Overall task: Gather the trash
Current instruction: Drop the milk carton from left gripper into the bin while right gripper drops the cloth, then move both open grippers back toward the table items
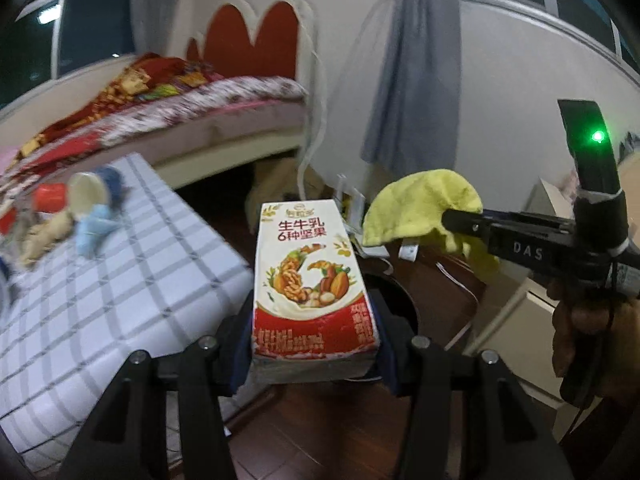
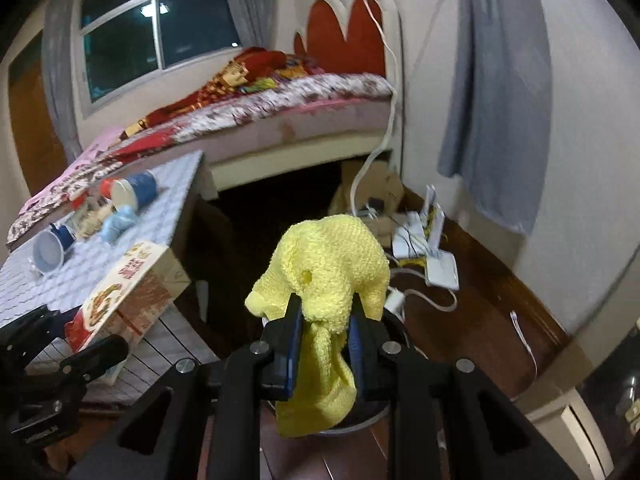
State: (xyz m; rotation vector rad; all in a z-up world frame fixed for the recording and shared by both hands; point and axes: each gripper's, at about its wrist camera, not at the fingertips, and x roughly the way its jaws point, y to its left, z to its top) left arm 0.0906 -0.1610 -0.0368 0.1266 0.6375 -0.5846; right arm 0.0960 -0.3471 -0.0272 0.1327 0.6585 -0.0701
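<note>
My left gripper is shut on a white and red milk carton printed with nuts, held in the air beside the table edge; the carton also shows in the right wrist view. My right gripper is shut on a yellow cloth, which hangs down over a dark round bin rim on the floor. The right gripper with the cloth shows at the right of the left wrist view. Paper cups and a light blue crumpled item lie on the checked table.
A bed with a patterned blanket stands behind the table. White power strips and cables lie on the wooden floor near the wall. A grey curtain hangs at right. A white cabinet stands at the right.
</note>
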